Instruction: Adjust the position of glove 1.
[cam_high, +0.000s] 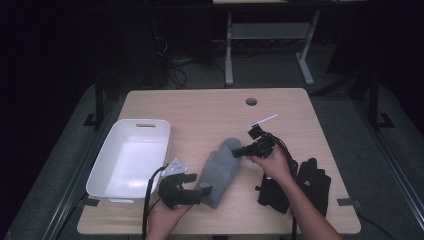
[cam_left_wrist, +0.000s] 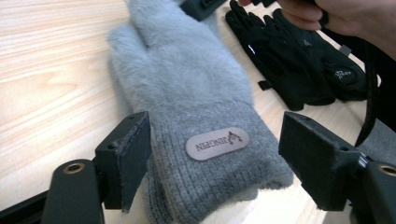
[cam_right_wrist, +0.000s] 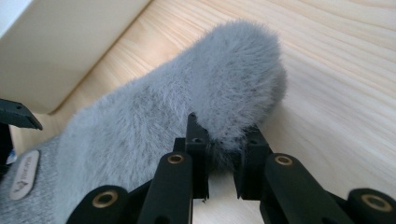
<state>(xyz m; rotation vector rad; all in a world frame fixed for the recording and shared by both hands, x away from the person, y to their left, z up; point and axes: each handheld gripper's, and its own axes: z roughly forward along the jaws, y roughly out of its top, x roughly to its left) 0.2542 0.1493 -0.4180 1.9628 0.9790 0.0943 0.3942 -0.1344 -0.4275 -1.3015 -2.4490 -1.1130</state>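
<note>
Mitten (cam_high: 222, 170), grey, fuzzy, lies flat on table (cam_high: 210, 107) between white bin (cam_high: 131, 157) and black gloves (cam_high: 295, 185). Likely light, limp, compressible; will sag and drape once lifted, fleece unlikely to slip. Best holds: ribbed cuff and fingertip end. Right claw (cam_right_wrist: 223, 163) clenched on fluffy tip, pinching small tuft, pointing left across table. Left claw (cam_left_wrist: 215, 158) released, jaws straddling cuff with label, not pressing, hand low near table's front edge.
</note>
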